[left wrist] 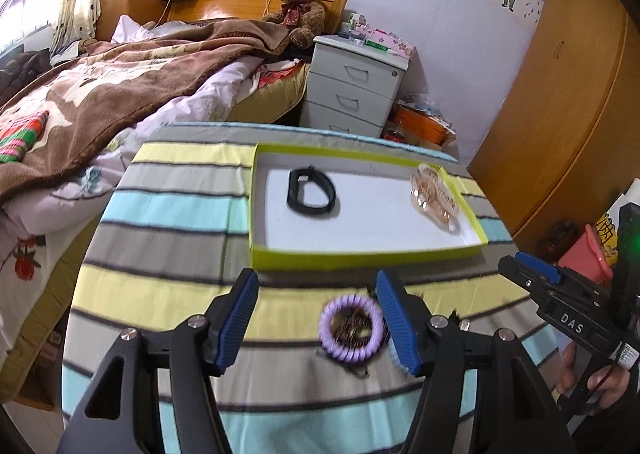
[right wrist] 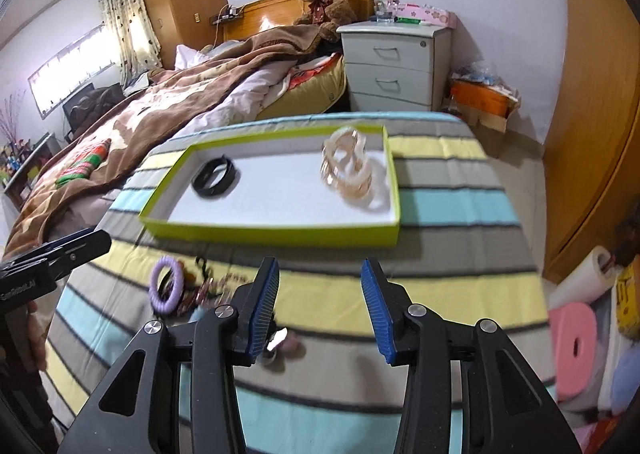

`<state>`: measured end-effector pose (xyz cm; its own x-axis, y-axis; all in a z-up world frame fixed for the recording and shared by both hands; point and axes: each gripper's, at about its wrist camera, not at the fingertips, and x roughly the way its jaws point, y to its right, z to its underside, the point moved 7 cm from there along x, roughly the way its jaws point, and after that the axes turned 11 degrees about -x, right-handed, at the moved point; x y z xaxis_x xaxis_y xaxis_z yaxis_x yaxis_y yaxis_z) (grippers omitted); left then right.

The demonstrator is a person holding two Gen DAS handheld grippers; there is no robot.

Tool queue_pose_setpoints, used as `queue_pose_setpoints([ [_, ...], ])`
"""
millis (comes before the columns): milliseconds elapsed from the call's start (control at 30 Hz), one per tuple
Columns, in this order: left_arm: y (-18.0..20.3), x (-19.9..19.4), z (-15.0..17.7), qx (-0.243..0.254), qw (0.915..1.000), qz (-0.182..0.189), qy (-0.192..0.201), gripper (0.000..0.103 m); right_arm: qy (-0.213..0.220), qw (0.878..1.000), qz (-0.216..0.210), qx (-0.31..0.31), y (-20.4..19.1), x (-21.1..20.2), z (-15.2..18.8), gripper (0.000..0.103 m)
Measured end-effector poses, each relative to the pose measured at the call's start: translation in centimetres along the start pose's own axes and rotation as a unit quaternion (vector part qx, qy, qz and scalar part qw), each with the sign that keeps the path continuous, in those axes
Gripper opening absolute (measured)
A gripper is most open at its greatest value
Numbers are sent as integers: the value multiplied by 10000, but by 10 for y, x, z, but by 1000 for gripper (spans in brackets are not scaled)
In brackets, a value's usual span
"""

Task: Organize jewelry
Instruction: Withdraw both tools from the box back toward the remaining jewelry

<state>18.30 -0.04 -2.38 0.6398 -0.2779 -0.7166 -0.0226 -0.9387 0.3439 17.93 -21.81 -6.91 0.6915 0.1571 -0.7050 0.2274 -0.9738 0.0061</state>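
Left wrist view: left gripper at bottom centre, jaws spread, nothing pinched. A purple coil hair tie lies on the striped cloth between the blue pads, close to the right pad, apparently not pressed. Small dark trinkets beside it, too blurred to name. Green-rimmed tray in mid-frame holds a black band at its left and a gold bracelet at its right edge.

Right wrist view: right gripper low centre, jaws spread, empty, over bare cloth. Hair tie and trinkets lie lower left. Teddy bear on the bed, upper centre.
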Motion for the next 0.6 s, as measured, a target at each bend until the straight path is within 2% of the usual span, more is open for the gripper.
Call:
queue_pose_setpoints([
  [300, -14, 0, 36, -30, 9997, 62, -235, 64, -258, 9991, -330, -16, -26, 20, 30, 51],
  [600, -26, 0, 60, -85, 9985, 121, -520, 64, -462, 9983, -309, -158, -38, 35, 38, 51],
])
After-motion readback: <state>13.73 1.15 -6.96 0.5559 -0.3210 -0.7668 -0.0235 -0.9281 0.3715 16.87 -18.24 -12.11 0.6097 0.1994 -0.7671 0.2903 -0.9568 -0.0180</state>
